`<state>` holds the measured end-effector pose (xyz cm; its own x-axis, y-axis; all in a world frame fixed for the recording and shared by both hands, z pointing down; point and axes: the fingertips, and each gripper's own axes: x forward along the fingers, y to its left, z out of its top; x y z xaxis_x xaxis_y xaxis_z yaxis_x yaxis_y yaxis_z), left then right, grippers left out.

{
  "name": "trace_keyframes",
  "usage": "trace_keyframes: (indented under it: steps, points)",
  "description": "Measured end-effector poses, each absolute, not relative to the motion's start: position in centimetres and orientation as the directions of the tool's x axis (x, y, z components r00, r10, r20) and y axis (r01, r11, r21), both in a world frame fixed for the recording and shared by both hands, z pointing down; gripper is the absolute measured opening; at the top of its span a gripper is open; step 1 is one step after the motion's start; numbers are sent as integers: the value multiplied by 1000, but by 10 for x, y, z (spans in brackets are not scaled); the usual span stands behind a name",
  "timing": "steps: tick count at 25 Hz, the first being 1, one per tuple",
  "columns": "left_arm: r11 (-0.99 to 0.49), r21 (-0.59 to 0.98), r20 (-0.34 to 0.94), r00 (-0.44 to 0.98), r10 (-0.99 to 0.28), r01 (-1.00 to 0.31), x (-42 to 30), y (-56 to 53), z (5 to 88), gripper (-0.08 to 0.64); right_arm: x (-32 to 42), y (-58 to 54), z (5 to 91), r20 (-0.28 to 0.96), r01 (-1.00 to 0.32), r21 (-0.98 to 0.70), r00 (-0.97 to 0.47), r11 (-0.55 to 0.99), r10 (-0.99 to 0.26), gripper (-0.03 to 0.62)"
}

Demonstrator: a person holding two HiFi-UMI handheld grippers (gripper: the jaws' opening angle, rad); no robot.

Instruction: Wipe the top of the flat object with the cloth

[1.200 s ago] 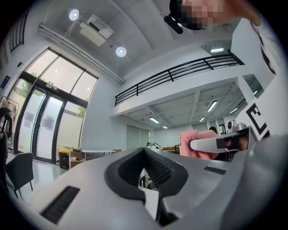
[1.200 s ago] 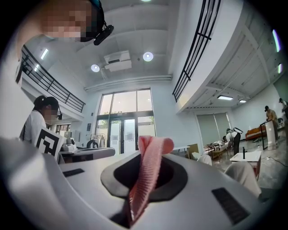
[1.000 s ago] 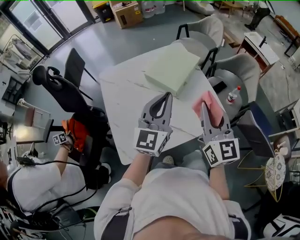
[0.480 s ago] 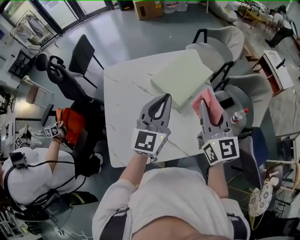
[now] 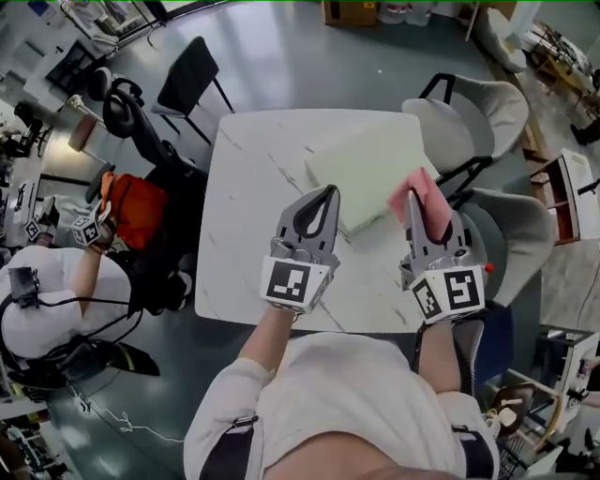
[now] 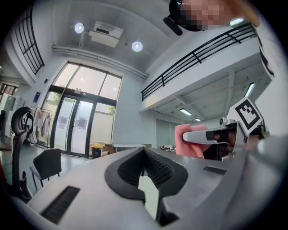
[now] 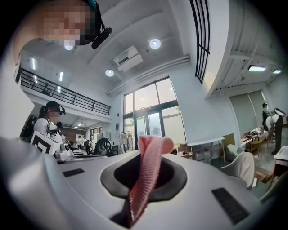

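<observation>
A pale green flat pad (image 5: 370, 169) lies on the far right part of the white marble table (image 5: 253, 197). My right gripper (image 5: 412, 194) is shut on a pink cloth (image 5: 424, 203), held up over the pad's right near edge. In the right gripper view the cloth (image 7: 146, 179) stands pinched between the jaws (image 7: 153, 143), which point up at the ceiling. My left gripper (image 5: 330, 191) hovers over the table next to the pad's near left corner, shut with nothing in it. From the left gripper view (image 6: 144, 149) the cloth (image 6: 189, 140) shows to the right.
Two grey chairs (image 5: 473, 108) (image 5: 514, 230) stand along the table's right side, a black chair (image 5: 192, 80) at its far left. A seated person (image 5: 52, 300) and an orange bag (image 5: 131, 211) are to the left. A cardboard box (image 5: 361, 11) sits on the floor beyond.
The head view has swung round, so the table now lies square ahead and the pad is nearer both grippers. The right gripper still holds the cloth; the left stays shut.
</observation>
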<state>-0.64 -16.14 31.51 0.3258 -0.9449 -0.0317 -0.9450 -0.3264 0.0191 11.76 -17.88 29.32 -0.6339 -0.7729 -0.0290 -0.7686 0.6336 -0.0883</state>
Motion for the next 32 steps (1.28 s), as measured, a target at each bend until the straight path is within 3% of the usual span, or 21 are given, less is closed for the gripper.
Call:
trace_keyframes:
  steps: [11, 16, 23, 32]
  points:
    - [-60, 40, 36, 62, -997, -997, -10, -177, 339, 14, 110, -256, 316, 67, -618, -91, -786, 781, -615, 35]
    - [6, 32, -31, -7, -1000, -999, -7, -178, 342, 14, 77, -274, 338, 116, -516, -84, -855, 852, -506, 35]
    - [51, 51, 8, -51, -999, -997, -25, -181, 359, 14, 18, -289, 366, 186, -436, -98, -891, 895, -414, 35]
    - [80, 57, 47, -77, -996, -995, -59, -196, 373, 14, -57, -310, 448, 407, -366, -108, -864, 924, -295, 35]
